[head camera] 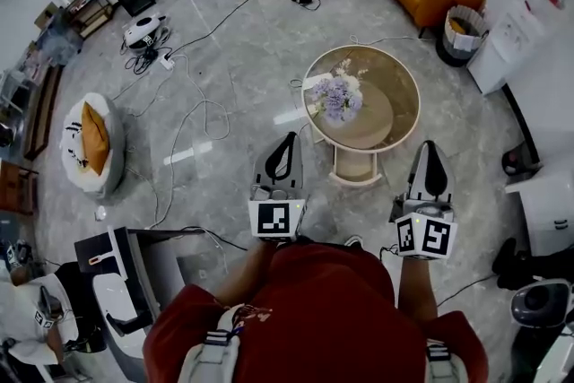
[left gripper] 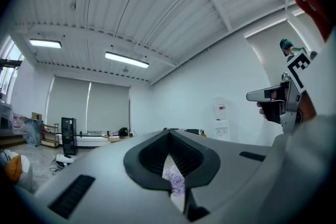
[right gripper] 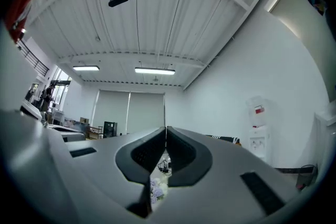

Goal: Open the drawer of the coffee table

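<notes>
Left tool [head camera: 288, 139] and right tool [head camera: 430, 146]: both have jaws together with nothing clamped, pointing roughly level.

The round glass-topped beige worktop [head camera: 395, 72] stands on the grey polished stone floor [head camera: 242, 58], just beyond the tool tips. A purple-white flower bunch [head camera: 338, 97] sits on its left half.

The beige box-shaped drawer [head camera: 356, 166] is on the worktop's near side under the top, between the two tools. It juts past the round rim. I can't tell whether it's partly out, and no handle is visible.

My read:
- The drawer is light and rigid and should slide easily.
- The worktop may skid on the slick floor, and the glass and flowers are fragile.
- Take the drawer's front top edge at centre and pull straight toward the near side, slowly.
</notes>
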Demonstrator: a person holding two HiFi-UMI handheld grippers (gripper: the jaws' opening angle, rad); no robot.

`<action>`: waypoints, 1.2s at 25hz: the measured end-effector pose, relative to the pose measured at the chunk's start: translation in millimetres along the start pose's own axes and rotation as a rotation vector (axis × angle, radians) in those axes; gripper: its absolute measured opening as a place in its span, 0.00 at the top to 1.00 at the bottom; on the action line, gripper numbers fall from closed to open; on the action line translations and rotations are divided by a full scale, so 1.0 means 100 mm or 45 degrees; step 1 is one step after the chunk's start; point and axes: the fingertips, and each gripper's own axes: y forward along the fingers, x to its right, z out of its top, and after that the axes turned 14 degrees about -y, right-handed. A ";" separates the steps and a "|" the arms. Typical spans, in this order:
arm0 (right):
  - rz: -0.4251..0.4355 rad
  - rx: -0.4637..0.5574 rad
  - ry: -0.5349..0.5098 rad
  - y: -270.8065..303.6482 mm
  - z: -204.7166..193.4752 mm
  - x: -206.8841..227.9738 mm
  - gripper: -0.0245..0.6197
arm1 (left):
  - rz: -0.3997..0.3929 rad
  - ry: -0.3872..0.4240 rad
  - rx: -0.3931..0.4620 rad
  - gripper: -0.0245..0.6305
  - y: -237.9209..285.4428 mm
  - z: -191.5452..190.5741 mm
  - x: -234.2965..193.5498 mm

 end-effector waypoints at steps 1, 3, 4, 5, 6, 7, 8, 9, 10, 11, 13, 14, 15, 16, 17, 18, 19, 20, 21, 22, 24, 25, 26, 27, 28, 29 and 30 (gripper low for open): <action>-0.005 0.004 0.007 0.01 0.00 0.00 0.93 | 0.012 0.007 0.014 0.95 0.00 0.02 -0.01; -0.015 0.006 0.018 0.01 -0.01 0.03 0.93 | 0.006 0.006 0.024 0.95 0.02 0.04 0.02; -0.017 0.001 0.019 0.00 -0.01 0.05 0.93 | -0.002 0.004 0.029 0.95 0.03 0.05 0.04; -0.017 -0.009 0.016 -0.01 -0.02 0.06 0.93 | -0.008 0.007 0.033 0.95 0.03 0.07 0.06; -0.015 -0.020 0.015 -0.03 -0.03 0.06 0.93 | -0.012 0.012 0.035 0.95 0.02 0.08 0.08; -0.013 -0.028 0.019 -0.04 -0.05 0.07 0.93 | -0.017 0.018 0.036 0.95 0.02 0.08 0.09; -0.014 -0.032 0.024 -0.05 -0.07 0.08 0.93 | -0.021 0.023 0.038 0.95 0.02 0.09 0.11; -0.022 -0.030 0.029 -0.06 -0.09 0.09 0.93 | -0.026 0.027 0.041 0.95 0.02 0.08 0.12; -0.036 -0.024 0.030 -0.08 -0.10 0.12 0.93 | -0.030 0.030 0.045 0.95 0.02 0.08 0.14; -0.052 -0.015 0.027 -0.10 -0.11 0.14 0.93 | -0.035 0.032 0.048 0.95 0.02 0.07 0.17; -0.076 -0.003 0.015 -0.12 -0.11 0.20 0.93 | -0.046 0.033 0.056 0.95 0.00 0.05 0.23; -0.080 -0.001 0.012 -0.13 -0.09 0.23 0.93 | -0.053 0.032 0.058 0.95 0.00 0.05 0.26; -0.081 0.000 0.011 -0.13 -0.08 0.25 0.93 | -0.061 0.028 0.058 0.95 0.00 0.05 0.30; -0.082 0.000 0.010 -0.13 -0.07 0.28 0.93 | -0.070 0.026 0.057 0.95 0.00 0.05 0.34; -0.083 -0.002 0.008 -0.14 -0.07 0.30 0.93 | -0.078 0.023 0.055 0.95 0.00 0.04 0.38; -0.085 -0.004 0.005 -0.16 -0.07 0.33 0.93 | -0.085 0.019 0.050 0.95 -0.01 0.03 0.42; -0.088 -0.009 0.002 -0.18 -0.07 0.35 0.93 | -0.089 0.014 0.041 0.95 -0.01 0.01 0.46; -0.090 -0.013 0.002 -0.19 -0.08 0.37 0.93 | -0.093 0.012 0.032 0.95 -0.01 0.00 0.48; -0.092 -0.017 0.002 -0.21 -0.09 0.39 0.93 | -0.097 0.013 0.028 0.95 0.00 0.00 0.51; -0.093 -0.021 0.000 -0.22 -0.10 0.41 0.93 | -0.103 0.017 0.026 0.95 0.00 0.00 0.54; -0.097 -0.025 -0.008 -0.24 -0.10 0.42 0.93 | -0.116 0.027 0.031 0.95 0.01 0.01 0.57; -0.098 -0.025 -0.013 -0.25 -0.09 0.42 0.93 | -0.119 0.028 0.032 0.95 0.01 0.02 0.58; -0.099 -0.025 -0.016 -0.27 -0.08 0.43 0.93 | -0.121 0.028 0.032 0.95 0.00 0.02 0.59; -0.100 -0.024 -0.018 -0.28 -0.08 0.43 0.93 | -0.122 0.026 0.035 0.95 0.00 0.03 0.61; -0.101 -0.023 -0.018 -0.29 -0.07 0.46 0.93 | -0.123 0.023 0.041 0.95 0.00 0.04 0.63; -0.103 -0.024 -0.018 -0.31 -0.07 0.48 0.93 | -0.125 0.024 0.047 0.95 0.01 0.05 0.66; -0.103 -0.025 -0.019 -0.32 -0.07 0.51 0.93 | -0.129 0.027 0.050 0.95 0.01 0.05 0.69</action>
